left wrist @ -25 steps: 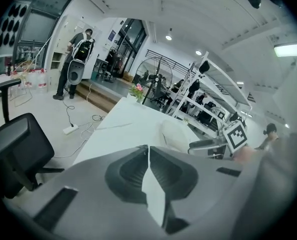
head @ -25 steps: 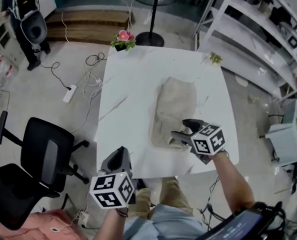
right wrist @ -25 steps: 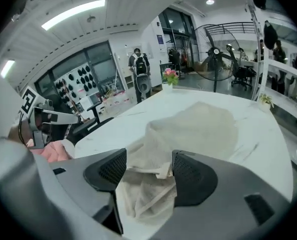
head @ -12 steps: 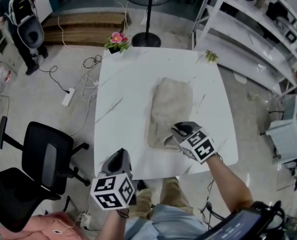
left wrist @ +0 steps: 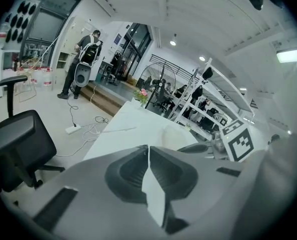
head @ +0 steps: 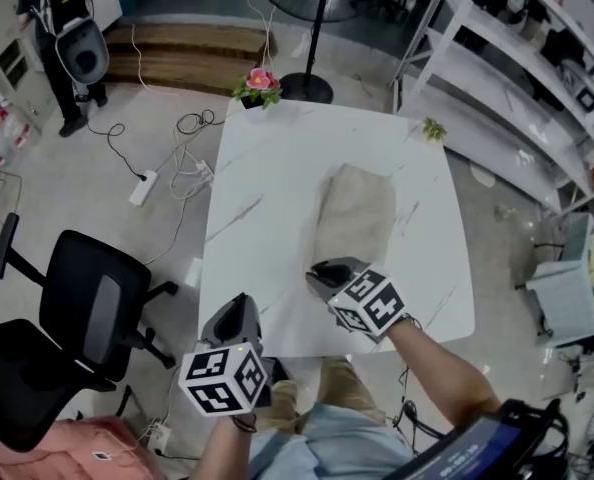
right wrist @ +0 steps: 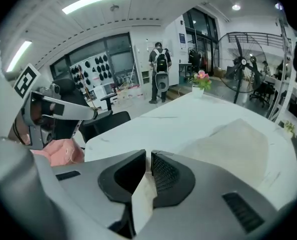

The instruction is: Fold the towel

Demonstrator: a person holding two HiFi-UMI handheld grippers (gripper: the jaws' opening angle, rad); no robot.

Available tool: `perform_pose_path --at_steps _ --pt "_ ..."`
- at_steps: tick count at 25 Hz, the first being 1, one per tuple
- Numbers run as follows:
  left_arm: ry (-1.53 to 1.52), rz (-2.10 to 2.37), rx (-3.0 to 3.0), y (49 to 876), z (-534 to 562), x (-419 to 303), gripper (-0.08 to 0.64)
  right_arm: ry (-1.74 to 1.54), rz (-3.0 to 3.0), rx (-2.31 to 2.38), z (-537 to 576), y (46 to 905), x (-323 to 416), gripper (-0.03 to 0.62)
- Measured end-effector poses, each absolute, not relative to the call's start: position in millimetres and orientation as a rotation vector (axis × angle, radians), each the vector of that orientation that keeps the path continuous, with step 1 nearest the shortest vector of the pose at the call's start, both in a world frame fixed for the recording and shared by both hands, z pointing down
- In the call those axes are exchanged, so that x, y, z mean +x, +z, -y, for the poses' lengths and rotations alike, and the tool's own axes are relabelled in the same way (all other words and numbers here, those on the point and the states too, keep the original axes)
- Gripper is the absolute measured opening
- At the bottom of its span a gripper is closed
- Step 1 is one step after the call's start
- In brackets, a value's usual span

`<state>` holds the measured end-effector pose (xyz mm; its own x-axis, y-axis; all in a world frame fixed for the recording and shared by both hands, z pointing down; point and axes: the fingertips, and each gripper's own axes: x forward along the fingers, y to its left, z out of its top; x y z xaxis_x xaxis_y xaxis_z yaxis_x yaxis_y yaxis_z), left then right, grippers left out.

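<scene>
A beige towel (head: 357,213) lies folded into a long narrow strip on the white marble table (head: 257,238). In the right gripper view the towel (right wrist: 233,144) lies flat to the right of the jaws. My right gripper (head: 327,270) hovers at the towel's near left corner. Its jaws are closing, nearly together (right wrist: 149,156), and I see no cloth pinched between the pads. My left gripper (head: 239,308) hangs off the table's near left edge, shut and empty (left wrist: 148,149).
A pink flower pot (head: 260,81) stands at the table's far edge and a small green sprig (head: 435,128) at its far right corner. A black office chair (head: 87,308) stands left, with cables and a fan stand (head: 307,83) beyond. White shelves line the right.
My right gripper slid left along the towel's near edge, and its jaws went from wide open to almost shut. The left gripper stayed in place.
</scene>
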<state>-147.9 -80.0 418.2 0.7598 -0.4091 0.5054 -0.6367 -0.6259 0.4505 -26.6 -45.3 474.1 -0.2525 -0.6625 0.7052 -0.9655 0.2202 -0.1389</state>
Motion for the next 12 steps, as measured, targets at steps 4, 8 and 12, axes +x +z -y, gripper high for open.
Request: perform_pose_path --at_steps 4,8,12 --pt "0.467 0.812 2.301 423.9 87.1 -165.4 0.014 0.866 1.96 1.466 48.7 512.7 -44.4 0.045" --pt "0.481 0.829 2.274 434.6 91.5 -172.0 0.014 0.916 1.961 1.46 52.8 535.4 -50.5 0.037" --pt "0.464 0.845 2.284 430.2 96.7 -167.4 0.014 0.947 2.145 1.322 53.6 505.3 -77.0 0.086"
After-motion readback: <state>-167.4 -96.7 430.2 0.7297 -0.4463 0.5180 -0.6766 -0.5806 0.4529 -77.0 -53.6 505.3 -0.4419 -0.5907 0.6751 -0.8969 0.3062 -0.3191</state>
